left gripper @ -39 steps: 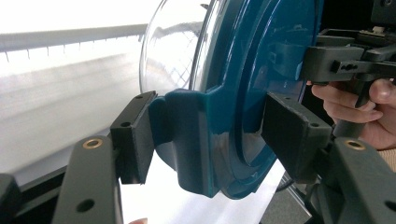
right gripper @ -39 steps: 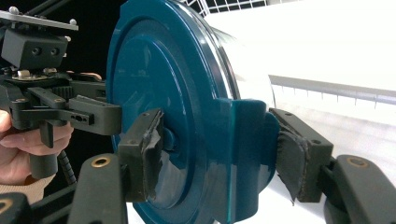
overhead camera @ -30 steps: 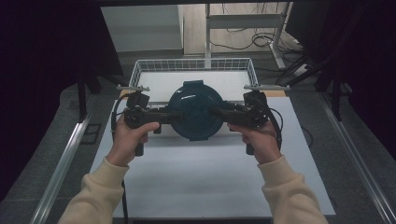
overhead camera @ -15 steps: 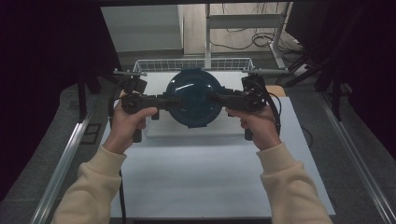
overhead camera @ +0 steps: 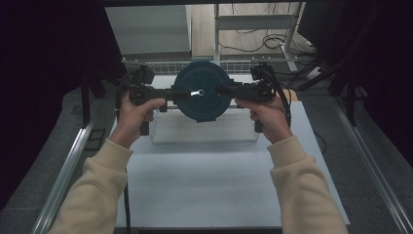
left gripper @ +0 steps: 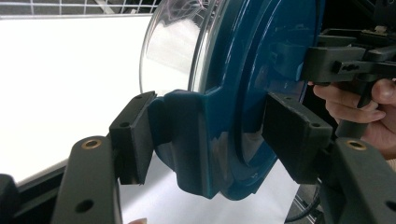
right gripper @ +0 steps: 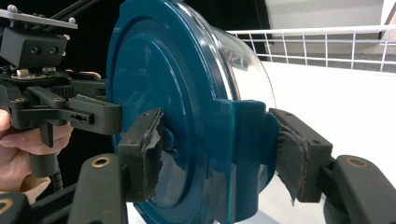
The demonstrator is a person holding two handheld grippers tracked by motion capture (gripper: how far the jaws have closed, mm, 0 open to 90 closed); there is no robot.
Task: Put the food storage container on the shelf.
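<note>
At the top centre of the high view, a round blue-lidded container [overhead camera: 200,95] is held tilted on edge above a wire basket [overhead camera: 204,129], its opposite sides clamped by the left gripper [overhead camera: 170,93] and right gripper [overhead camera: 225,90].

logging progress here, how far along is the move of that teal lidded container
Done: the round teal-lidded glass container is off the table. In hand: the left gripper and right gripper each clamp a lid tab, holding it over the wire basket. Left, probably: lowering it into the basket and letting go.
</note>
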